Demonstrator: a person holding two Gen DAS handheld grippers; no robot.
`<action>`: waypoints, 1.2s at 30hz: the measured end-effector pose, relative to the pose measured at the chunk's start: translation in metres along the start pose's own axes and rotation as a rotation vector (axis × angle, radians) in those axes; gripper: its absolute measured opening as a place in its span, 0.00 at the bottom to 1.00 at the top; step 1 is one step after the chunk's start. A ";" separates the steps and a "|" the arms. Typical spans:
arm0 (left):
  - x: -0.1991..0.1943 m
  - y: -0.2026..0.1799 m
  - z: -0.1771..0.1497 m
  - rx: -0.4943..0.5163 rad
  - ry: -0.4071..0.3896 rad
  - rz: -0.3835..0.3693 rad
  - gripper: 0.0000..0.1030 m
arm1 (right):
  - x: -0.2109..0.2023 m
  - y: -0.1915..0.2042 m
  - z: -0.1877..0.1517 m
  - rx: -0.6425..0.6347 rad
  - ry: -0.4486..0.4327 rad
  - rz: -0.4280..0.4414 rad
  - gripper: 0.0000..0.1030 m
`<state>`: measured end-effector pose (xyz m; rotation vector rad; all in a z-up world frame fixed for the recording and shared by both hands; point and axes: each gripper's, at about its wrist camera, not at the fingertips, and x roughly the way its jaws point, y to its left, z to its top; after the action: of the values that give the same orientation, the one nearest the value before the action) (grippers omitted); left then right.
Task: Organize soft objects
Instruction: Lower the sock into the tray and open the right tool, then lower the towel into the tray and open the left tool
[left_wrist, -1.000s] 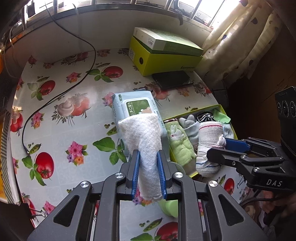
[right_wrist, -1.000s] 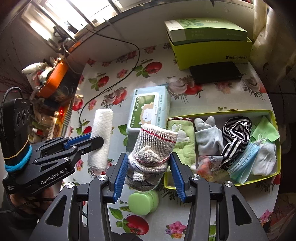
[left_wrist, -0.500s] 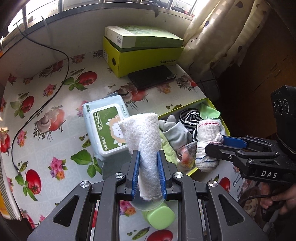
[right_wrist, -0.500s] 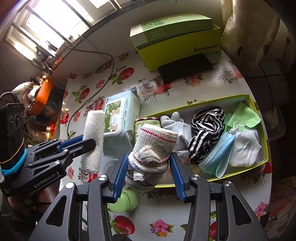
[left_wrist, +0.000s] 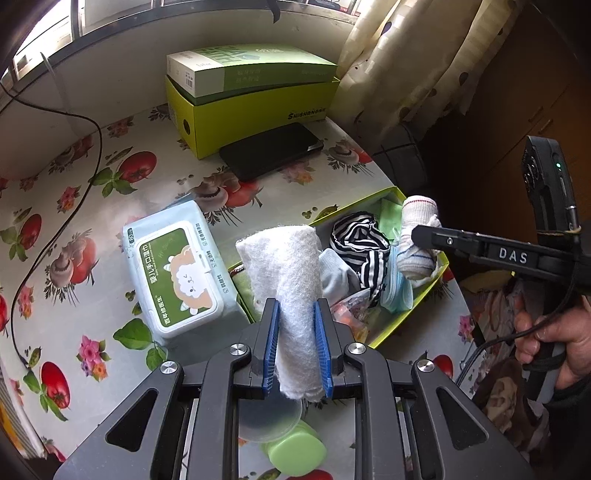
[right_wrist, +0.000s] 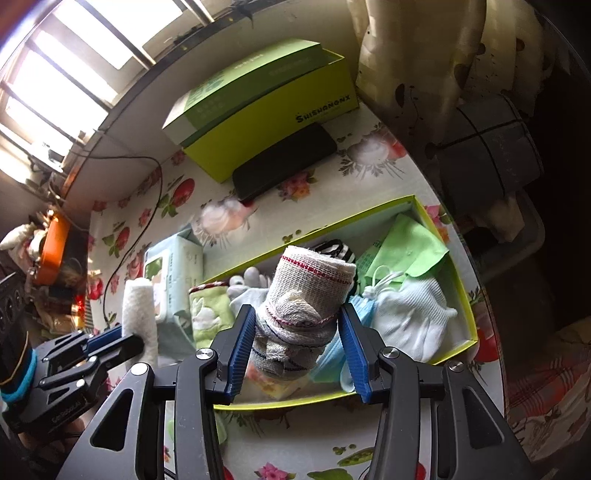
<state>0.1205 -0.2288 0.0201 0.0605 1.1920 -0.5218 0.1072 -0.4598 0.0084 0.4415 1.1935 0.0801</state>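
Two daylit fisheye views, bright at the top and dark at the rim.

Daylight from the window blows out to white glare. The floral tablecloth is evenly lit and sharp in the left view; in the right view a mushroom print smears with motion blur. Straight edges bow, and corners fall into black vignette.

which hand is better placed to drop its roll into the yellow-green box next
Right, probably. The right tool holds the gauze roll over the box; the left tool holds the white towel roll near the box's end by the wipes pack.
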 end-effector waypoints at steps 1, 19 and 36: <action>0.001 -0.001 0.000 0.001 0.002 0.000 0.20 | 0.003 -0.005 0.004 0.014 -0.002 -0.001 0.44; 0.014 0.003 0.007 -0.004 0.025 0.002 0.20 | 0.046 -0.068 0.038 0.332 -0.051 -0.041 0.45; 0.020 -0.003 0.008 -0.007 0.035 -0.035 0.20 | 0.012 -0.032 -0.001 0.130 0.000 0.000 0.48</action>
<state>0.1318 -0.2411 0.0056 0.0427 1.2307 -0.5489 0.1051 -0.4854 -0.0149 0.5552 1.2025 0.0021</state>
